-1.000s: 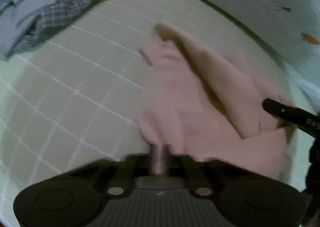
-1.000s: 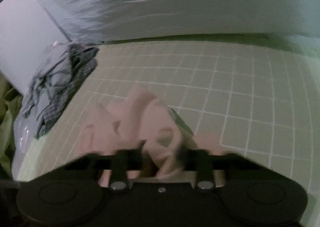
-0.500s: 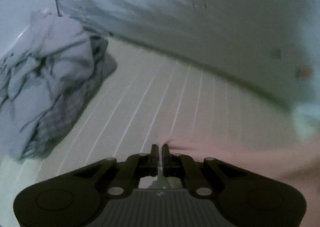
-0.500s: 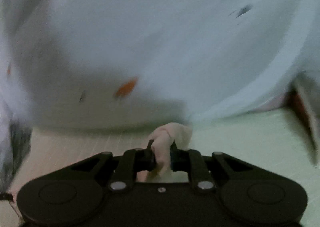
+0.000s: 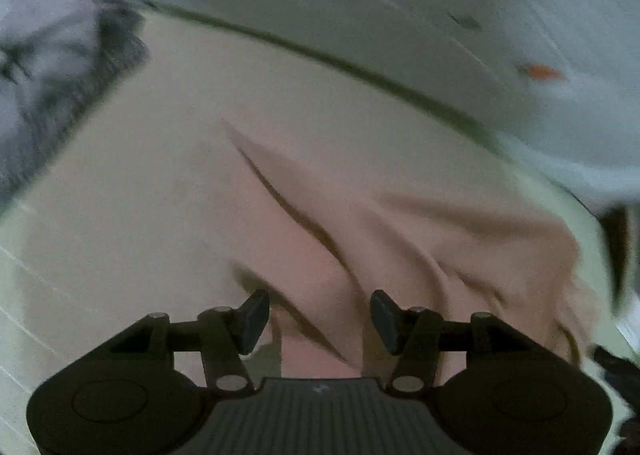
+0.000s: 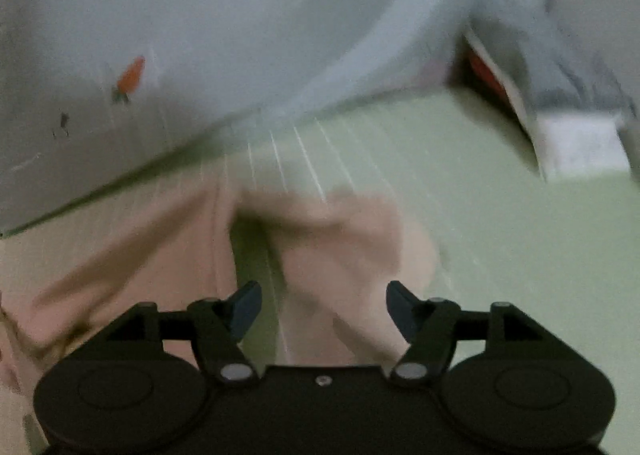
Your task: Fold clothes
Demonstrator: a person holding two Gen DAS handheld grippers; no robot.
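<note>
One pink garment (image 5: 360,239) lies spread on the pale green gridded bed sheet (image 5: 132,191), and one heap of grey and checked clothes (image 5: 48,83) sits at the far left of the left wrist view, well apart from it. Behind both runs one light blue bedcover (image 5: 360,3) printed with small orange carrots. The left tongs (image 5: 318,313) stand apart and are opening, the pink cloth lying below and between the fingers without either pad pressing on it. In the right wrist view the same pink garment (image 6: 340,251) shows a bunched fold near the middle, with a white box-like object (image 6: 580,147) at the far right edge of the bed. The right tongs (image 6: 324,309) are likewise apart and opening over the cloth, gripping nothing.

Half a second ago both pairs of tongs were pinched together, the right pair on a twist of pink fabric; that fabric has since dropped free onto the sheet. Both views are blurred.
</note>
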